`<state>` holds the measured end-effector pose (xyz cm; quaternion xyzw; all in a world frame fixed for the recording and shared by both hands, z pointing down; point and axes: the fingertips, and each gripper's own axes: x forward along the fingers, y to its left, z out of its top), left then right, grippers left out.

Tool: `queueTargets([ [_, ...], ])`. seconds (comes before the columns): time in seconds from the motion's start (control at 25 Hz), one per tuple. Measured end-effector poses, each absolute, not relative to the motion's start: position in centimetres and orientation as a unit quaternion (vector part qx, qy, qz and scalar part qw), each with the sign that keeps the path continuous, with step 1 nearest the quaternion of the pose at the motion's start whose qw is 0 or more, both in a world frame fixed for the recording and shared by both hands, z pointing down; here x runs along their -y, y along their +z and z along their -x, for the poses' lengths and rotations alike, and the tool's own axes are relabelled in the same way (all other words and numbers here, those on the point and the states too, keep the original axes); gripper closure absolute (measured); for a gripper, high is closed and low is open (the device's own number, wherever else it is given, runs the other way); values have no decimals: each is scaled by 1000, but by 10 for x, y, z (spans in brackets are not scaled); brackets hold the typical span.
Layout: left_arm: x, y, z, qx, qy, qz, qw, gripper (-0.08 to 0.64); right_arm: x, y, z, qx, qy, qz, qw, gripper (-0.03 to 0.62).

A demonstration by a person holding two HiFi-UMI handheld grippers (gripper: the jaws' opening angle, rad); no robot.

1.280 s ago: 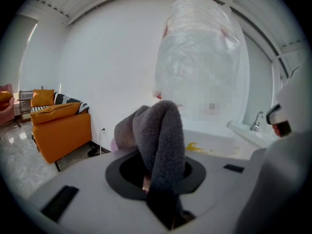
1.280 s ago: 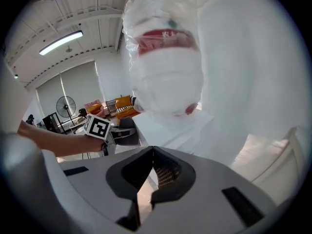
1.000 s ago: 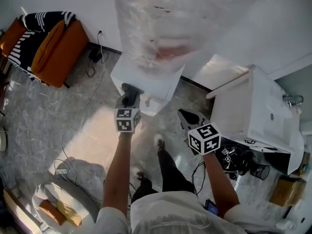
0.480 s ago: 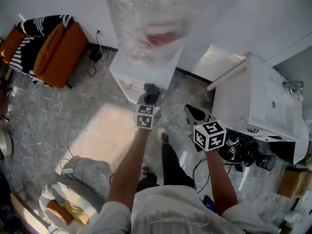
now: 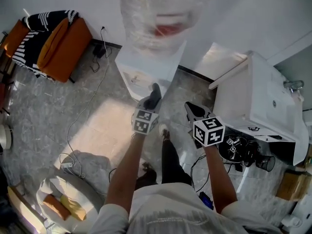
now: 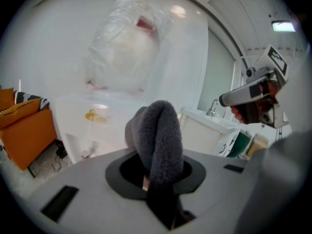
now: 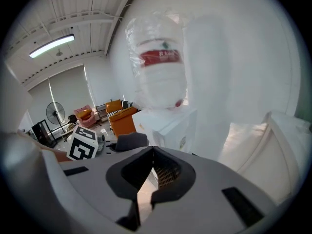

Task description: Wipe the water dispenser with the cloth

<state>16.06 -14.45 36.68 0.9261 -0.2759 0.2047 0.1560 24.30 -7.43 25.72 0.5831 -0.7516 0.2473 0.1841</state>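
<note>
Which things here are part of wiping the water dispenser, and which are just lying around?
For the job:
- water dispenser
- grey cloth, clamped in the jaws of the left gripper

Just lying about:
- orange armchair
- striped throw
- white sink cabinet

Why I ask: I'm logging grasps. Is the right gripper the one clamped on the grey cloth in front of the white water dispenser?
No, wrong side. The left gripper is clamped on the grey cloth in front of the white water dispenser. The left gripper view shows the cloth pinched between its jaws.
</note>
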Motion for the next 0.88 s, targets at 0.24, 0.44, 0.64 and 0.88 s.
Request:
queueTargets([
  [0.24, 132, 400, -63, 352, 255, -882, 184, 485, 87, 295, -181, 783, 256, -525, 214, 577],
  [0.44, 126, 436, 10, 405, 268, -847, 217, 485, 106, 346, -119, 811, 261, -464, 245, 578],
  [0.64, 127, 482, 55, 451, 254, -815, 262, 485, 125, 407, -80, 823, 269, -424, 266, 578],
  [0.88, 135, 546, 77, 482, 219, -789, 312, 480, 153, 480, -56, 823, 288, -410, 268, 578],
])
